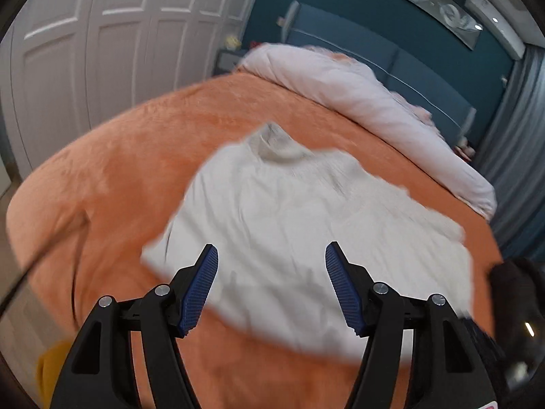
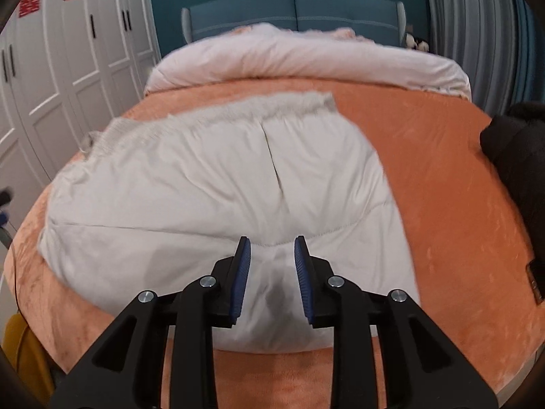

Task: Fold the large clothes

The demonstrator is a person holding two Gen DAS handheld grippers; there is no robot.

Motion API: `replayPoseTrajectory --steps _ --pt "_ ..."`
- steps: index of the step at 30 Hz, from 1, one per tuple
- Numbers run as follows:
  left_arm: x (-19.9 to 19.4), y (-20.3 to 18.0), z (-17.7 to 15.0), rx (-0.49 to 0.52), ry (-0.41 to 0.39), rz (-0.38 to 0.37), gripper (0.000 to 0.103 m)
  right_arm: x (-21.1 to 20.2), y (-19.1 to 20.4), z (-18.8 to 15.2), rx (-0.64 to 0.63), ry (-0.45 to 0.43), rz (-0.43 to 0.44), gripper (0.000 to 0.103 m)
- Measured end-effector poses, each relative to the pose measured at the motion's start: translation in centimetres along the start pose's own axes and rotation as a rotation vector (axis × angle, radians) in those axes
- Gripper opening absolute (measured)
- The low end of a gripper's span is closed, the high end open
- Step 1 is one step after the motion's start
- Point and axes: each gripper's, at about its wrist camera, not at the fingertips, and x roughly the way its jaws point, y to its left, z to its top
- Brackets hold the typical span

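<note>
A white padded jacket (image 1: 293, 231) lies folded flat on the orange bedspread (image 1: 136, 156). Its knitted collar (image 1: 272, 143) points toward the far side in the left wrist view. In the right wrist view the jacket (image 2: 211, 184) fills the middle, with a ribbed knit edge (image 2: 238, 112) along its far side. My left gripper (image 1: 271, 255) is open wide and empty, hovering above the jacket's near edge. My right gripper (image 2: 272, 248) is open with a narrower gap, empty, above the jacket's near edge.
A rolled pale pink duvet (image 2: 306, 64) lies across the head of the bed by the blue headboard (image 2: 293, 10). A dark garment (image 2: 517, 156) sits at the bed's right edge. White wardrobe doors (image 2: 68, 68) stand on the left. Something yellow (image 2: 20, 347) is low at the left.
</note>
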Motion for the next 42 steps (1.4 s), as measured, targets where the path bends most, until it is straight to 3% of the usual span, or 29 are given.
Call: replayPoseTrajectory --steps 4,6,9,12,17,20,26,30,38,40,42 --pt "-1.3 -4.3 -3.7 0.014 0.156 -0.195 0.063 -0.3 0.2 1.7 0.014 -0.043 -0.002 0.027" --pt "-0.1 -6.5 -3.8 0.085 0.137 -0.215 0.063 0.2 0.5 3.4 0.008 -0.073 -0.002 0.027" --pt "3.4 -8.3 -0.8 0.135 -0.004 -0.147 0.063 1.3 1.1 5.6 -0.031 -0.102 -0.002 0.027" --pt "7.9 -8.2 3.4 0.118 -0.087 -0.061 0.063 3.2 1.6 7.3 -0.062 -0.113 -0.007 0.027" --pt "16.1 -6.4 9.3 0.115 -0.121 0.095 0.063 6.4 1.0 10.1 -0.052 -0.135 -0.052 0.026" --pt "20.3 -4.0 10.5 0.127 -0.078 0.197 0.063 9.1 -0.5 11.5 -0.005 -0.117 -0.080 0.026" --pt "24.9 -1.0 12.0 0.135 -0.050 0.225 0.068 15.6 -3.7 10.9 0.061 -0.006 -0.105 0.029" --pt "27.7 -0.6 12.3 0.132 -0.012 0.225 0.072 17.8 -3.8 10.2 0.065 0.020 -0.113 0.031" --pt "31.2 -0.4 11.9 0.149 0.053 0.268 0.075 19.8 -4.4 9.9 0.100 0.062 -0.076 0.032" --pt "30.7 -0.4 12.1 0.155 0.057 0.264 0.074 19.3 -4.5 10.1 0.102 0.073 -0.074 0.032" --pt "28.4 -0.3 12.3 0.149 0.031 0.264 0.070 16.4 -4.3 10.5 0.100 0.043 -0.099 0.032"
